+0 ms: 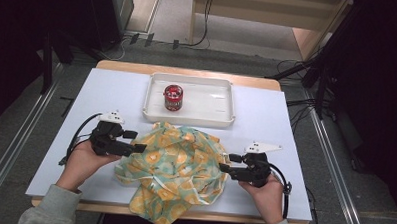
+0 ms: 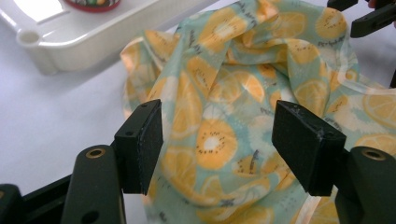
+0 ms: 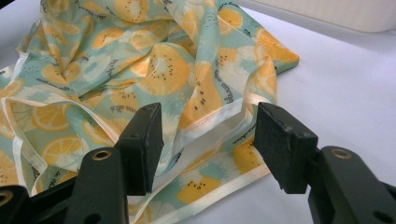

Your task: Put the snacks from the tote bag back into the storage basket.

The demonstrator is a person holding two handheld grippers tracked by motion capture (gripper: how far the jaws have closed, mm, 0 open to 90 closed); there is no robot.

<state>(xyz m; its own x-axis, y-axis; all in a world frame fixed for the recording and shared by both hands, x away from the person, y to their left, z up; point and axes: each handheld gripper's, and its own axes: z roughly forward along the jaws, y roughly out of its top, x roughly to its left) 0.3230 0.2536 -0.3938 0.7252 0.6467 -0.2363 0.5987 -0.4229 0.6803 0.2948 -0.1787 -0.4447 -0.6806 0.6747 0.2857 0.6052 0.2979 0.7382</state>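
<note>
- One crumpled cloth [image 1: 172, 168], printed with orange citrus slices on pale green, lies bunched on the white table [image 1: 266, 119] between my two grippers; its near corner hangs over the table's front edge at 6 o'clock.
- My left gripper [image 1: 135, 141] sits at the cloth's 9 o'clock edge. In the left gripper view its jaws stand wide apart with folds of the cloth [image 2: 219, 140] rising between them, and I cannot tell whether either pad touches the fabric; nothing is pinched.
- My right gripper [image 1: 228, 163] sits at the cloth's 3 o'clock edge. In the right gripper view its jaws also stand wide apart, straddling a cream-hemmed edge of the cloth [image 3: 205, 116] that lies low on the table between the pads; nothing is clamped.
- My left hand [image 1: 82, 163] comes in from 7 o'clock, forearm angled toward the table's middle, the gripper pointing toward 3 o'clock.
- My right hand [image 1: 266, 187] comes in from 5 o'clock, the gripper pointing toward 9 o'clock, so both sets of jaws face each other across the cloth.
- One white tray [image 1: 221, 118] lies at 12 o'clock from the cloth, its near rim just beside the fabric's far edge.
- One red can [image 1: 173, 97] stands upright in the tray's left half.
- Count: two grippers, one cloth, one tray, one can.
</note>
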